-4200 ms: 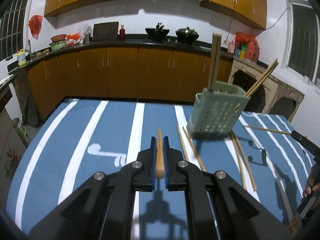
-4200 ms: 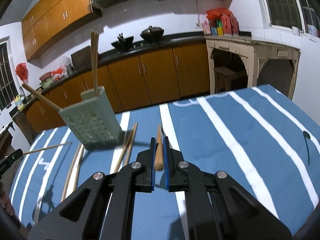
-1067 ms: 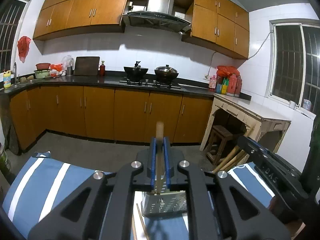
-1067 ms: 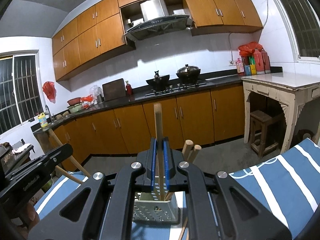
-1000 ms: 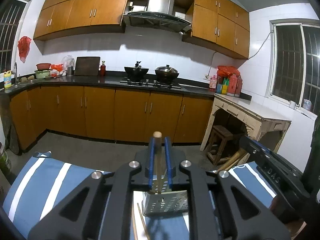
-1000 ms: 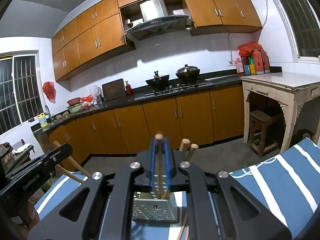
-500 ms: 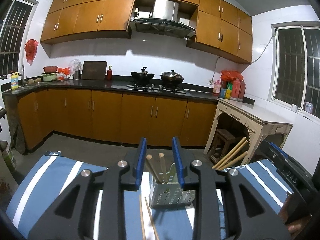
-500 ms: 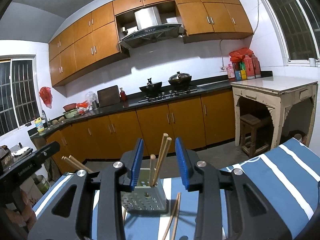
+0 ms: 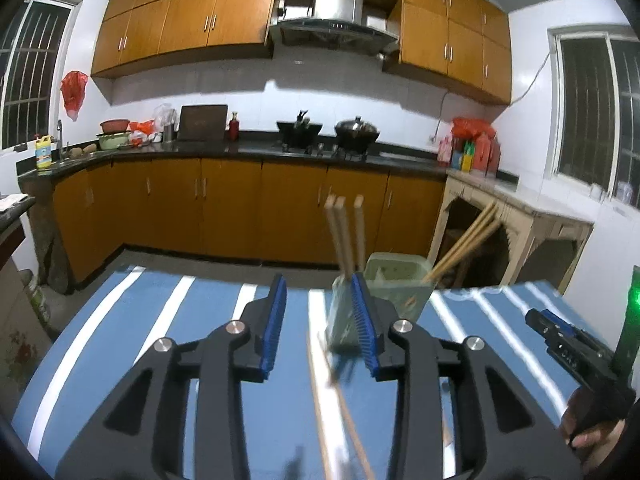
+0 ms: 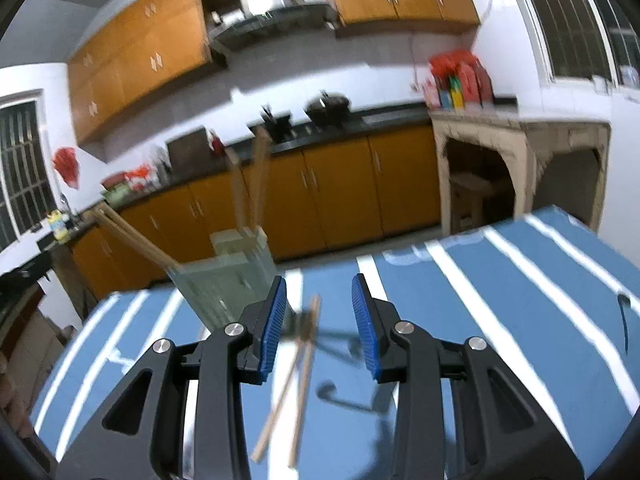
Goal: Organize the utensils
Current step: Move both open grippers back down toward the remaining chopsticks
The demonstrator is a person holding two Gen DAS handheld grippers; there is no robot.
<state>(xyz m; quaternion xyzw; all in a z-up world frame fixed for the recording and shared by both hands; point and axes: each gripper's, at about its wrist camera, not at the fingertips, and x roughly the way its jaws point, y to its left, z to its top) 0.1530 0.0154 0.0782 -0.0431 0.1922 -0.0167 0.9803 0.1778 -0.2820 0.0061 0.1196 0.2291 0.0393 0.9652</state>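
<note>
A: Your grippers?
B: Left gripper (image 9: 320, 322) and right gripper (image 10: 319, 322) both spread apart, holding nothing.
A: Chopsticks?
B: Several stand in the holder (image 9: 396, 284) at your left's 1 o'clock; a loose pair (image 10: 292, 384) lies on the tablecloth (image 10: 500, 300) at your right's 6.

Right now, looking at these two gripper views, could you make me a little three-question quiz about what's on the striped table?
1. True or false: the left gripper is clamped on a chopstick.
2. Where do the upright chopsticks stand?
A. in the green holder
B. flat on the tablecloth
C. on the kitchen counter
3. Fill in: in the right wrist view, between the fingers of the right gripper, a pair of loose chopsticks lies on the ____.

Key
1. False: its jaws stand apart with nothing between the pads.
2. A
3. tablecloth; the holder stands just behind them.
</note>
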